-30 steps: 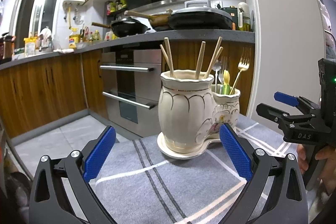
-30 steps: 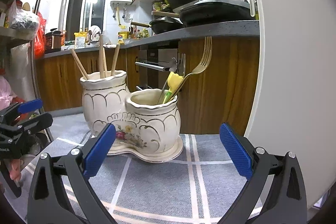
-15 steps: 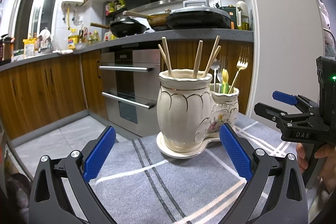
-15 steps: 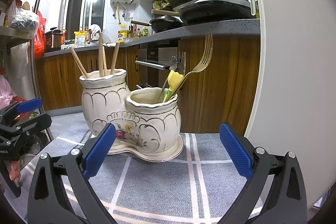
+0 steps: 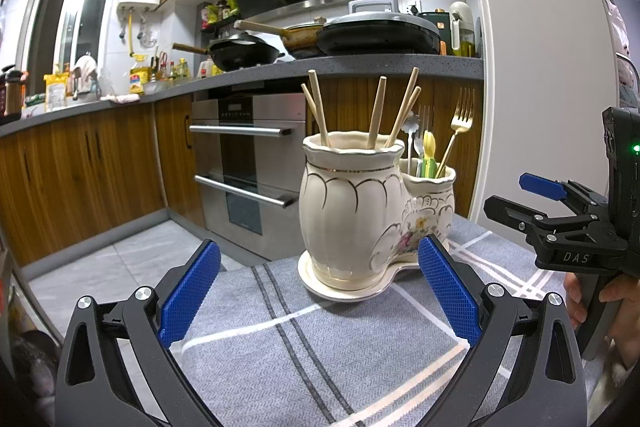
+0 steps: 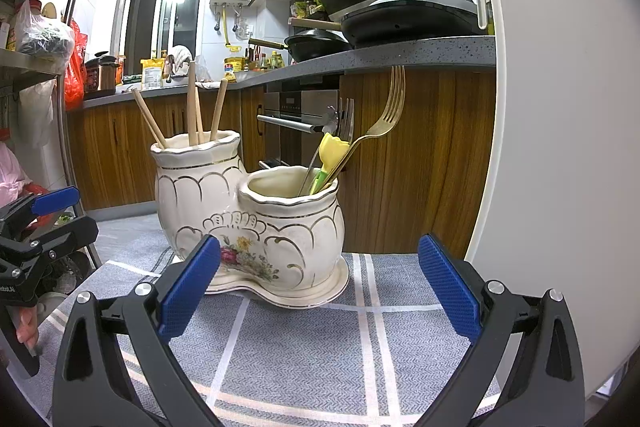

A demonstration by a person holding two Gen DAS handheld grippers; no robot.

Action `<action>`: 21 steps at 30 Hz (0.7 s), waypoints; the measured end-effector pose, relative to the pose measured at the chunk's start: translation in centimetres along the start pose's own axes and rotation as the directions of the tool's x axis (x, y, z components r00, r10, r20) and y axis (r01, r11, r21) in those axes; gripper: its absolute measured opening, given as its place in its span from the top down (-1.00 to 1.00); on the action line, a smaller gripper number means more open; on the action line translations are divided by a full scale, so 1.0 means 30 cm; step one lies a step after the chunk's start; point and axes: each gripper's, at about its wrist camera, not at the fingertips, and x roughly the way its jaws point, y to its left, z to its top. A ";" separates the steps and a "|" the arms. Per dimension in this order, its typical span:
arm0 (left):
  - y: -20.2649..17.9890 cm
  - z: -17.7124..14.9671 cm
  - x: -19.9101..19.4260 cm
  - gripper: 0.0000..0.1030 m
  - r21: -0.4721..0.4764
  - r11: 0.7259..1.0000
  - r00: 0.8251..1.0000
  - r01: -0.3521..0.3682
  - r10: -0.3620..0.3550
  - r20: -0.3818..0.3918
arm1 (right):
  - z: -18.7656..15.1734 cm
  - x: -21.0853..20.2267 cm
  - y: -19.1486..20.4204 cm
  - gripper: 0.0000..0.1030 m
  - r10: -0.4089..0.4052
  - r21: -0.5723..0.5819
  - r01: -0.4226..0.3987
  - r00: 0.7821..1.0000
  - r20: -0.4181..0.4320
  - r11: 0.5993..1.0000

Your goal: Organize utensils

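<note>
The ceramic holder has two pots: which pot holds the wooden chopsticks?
The taller pot holds the chopsticks. The shorter pot, joined to it on one shared base, holds the gold fork and other cutlery instead.

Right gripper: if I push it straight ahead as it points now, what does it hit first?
Probably the lower pot of the ceramic holder, between the open right gripper and the cabinets; depth is uncertain.

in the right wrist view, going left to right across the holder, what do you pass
Left gripper → wooden chopsticks in the tall pot → short pot → yellow utensil → gold fork.
</note>
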 end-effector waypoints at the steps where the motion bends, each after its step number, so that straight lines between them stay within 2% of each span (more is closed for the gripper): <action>1: 0.001 0.000 0.000 -0.90 0.000 1.000 1.000 0.000 0.000 0.000 | 0.000 0.000 0.000 -0.90 0.000 0.000 0.000 1.000 0.000 1.000; 21: 0.004 -0.005 0.001 -0.90 -0.002 1.000 1.000 -0.009 0.009 -0.003 | 0.002 0.001 -0.003 -0.90 0.000 -0.001 0.000 1.000 0.000 1.000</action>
